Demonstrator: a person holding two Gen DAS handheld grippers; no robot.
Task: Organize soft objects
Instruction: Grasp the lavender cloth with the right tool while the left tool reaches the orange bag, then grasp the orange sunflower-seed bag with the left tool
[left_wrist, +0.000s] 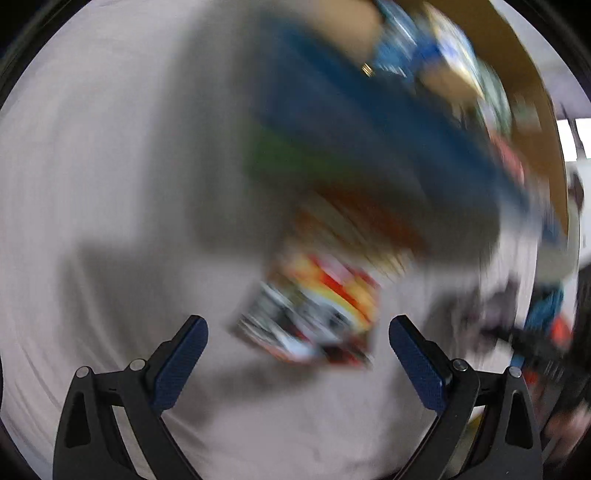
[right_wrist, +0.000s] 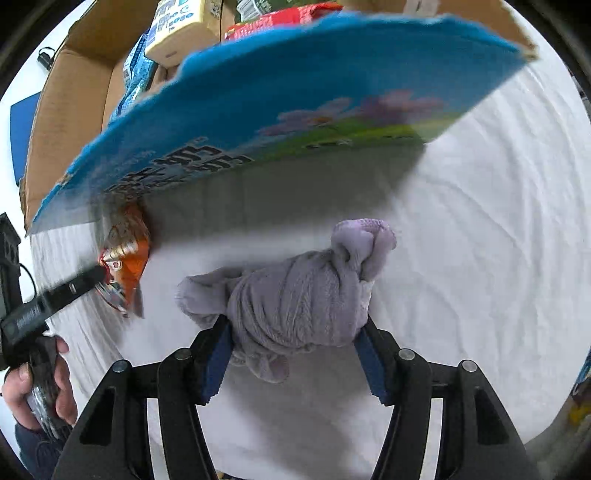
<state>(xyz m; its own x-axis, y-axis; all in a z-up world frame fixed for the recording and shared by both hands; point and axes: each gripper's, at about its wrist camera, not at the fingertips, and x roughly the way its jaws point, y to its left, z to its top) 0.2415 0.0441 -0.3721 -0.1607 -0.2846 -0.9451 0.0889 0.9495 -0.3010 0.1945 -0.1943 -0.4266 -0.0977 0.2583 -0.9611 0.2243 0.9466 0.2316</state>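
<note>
A rolled lilac cloth (right_wrist: 295, 299) is clamped between the blue pads (right_wrist: 218, 354) of the right gripper (right_wrist: 295, 350), pointed steeply down at a white sheet (right_wrist: 461, 258) spread over the work surface. The bundle lies near the middle of the sheet, a knotted end turned toward the far edge, and it is pinched at its near end, both pads pressing into the fabric.

At the sheet's far edge, a cardboard box (right_wrist: 77, 92) stands open with its blue printed flap (right_wrist: 295, 81) hanging out over the sheet; cartons and packets are seen inside. An orange snack packet (right_wrist: 127, 258) lies on the sheet under the flap's left end, just beside the box.

The left gripper (left_wrist: 297, 365) is seen with jaws wide apart and nothing between them, aimed down at that packet (left_wrist: 317, 314); the view is heavily blurred, so contact cannot be judged. In the right wrist view, its black body is held in a hand (right_wrist: 33, 384) at the sheet's left edge.

The step in hand is judged to be the pick-up of 2 soft items, 1 per gripper: the cloth already gripped, the packet not yet taken. Next, a lift of the cloth clear of the sheet and under or around the overhanging flap is called for, while the left jaws would need to be set astride the packet and closed gently, since it would crush easily.
</note>
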